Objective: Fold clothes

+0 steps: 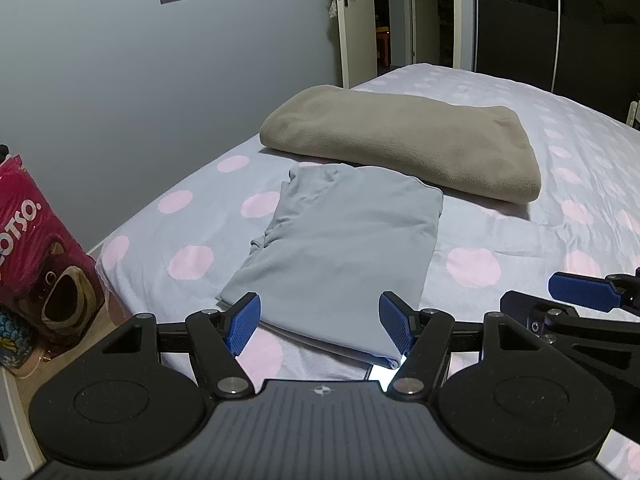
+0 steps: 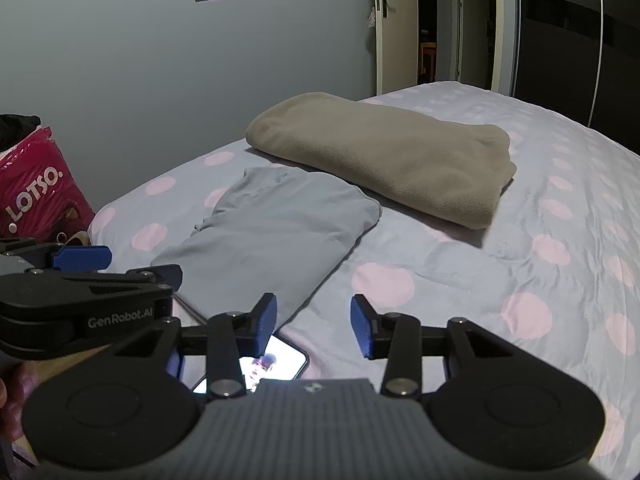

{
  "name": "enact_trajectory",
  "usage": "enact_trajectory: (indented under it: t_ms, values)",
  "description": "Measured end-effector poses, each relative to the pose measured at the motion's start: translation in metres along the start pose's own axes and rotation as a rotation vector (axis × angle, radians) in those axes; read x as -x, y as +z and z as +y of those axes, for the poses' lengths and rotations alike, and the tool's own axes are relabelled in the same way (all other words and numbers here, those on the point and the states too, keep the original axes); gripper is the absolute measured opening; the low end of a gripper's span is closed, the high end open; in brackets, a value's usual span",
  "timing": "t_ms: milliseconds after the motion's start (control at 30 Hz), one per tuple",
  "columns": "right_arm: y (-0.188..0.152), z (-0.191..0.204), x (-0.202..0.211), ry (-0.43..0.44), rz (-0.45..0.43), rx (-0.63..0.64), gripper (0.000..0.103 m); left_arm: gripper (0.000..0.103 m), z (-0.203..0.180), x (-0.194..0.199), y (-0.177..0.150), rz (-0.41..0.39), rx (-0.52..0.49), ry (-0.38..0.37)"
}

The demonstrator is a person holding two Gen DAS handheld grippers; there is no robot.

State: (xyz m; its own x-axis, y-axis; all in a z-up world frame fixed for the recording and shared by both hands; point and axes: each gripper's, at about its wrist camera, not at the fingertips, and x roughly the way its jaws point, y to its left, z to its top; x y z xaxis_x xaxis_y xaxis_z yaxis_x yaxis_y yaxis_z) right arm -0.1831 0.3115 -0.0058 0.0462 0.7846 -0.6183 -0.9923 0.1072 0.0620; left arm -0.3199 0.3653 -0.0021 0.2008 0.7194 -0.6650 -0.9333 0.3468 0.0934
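Left wrist view: the left tool (image 1: 320, 322) hangs over the near edge of the bed (image 1: 520, 236) with its blue pads well apart and nothing between them but air, the near hem of the folded grey garment (image 1: 340, 240) lying just beyond and below the tips. The right tool (image 2: 313, 326) sits just beside it, to its right, its pads set narrower but also parted and empty; it hovers over bare dotted sheet and a lit phone (image 2: 280, 360) that lies at the garment's near right corner. The garment is a flat, roughly rectangular bundle whose long axis runs away from both tools, slanting a little toward the far left, where a bunched collar or sleeve end sticks out. It lies straight ahead of the left tool and ahead and to the left of the right one, so the left hand looks the nearer to its near hem, and the right hand to its right edge. Touching its far end, a thick folded beige blanket (image 1: 400, 136) lies crosswise on the bed. The only container in sight is a pink Lotso bag (image 2: 36, 196) standing off the bed's left side; dark fabric shows at its mouth, though what it holds cannot be made out
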Motion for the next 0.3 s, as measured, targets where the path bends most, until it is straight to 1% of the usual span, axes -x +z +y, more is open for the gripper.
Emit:
enact_trajectory:
  t_ms: [300]
  values:
    - [-0.0011, 0.0007, -0.001, 0.002, 0.005, -0.001, 0.045, 0.064, 0.0003, 0.0012, 0.0009, -0.01, 0.001, -0.009]
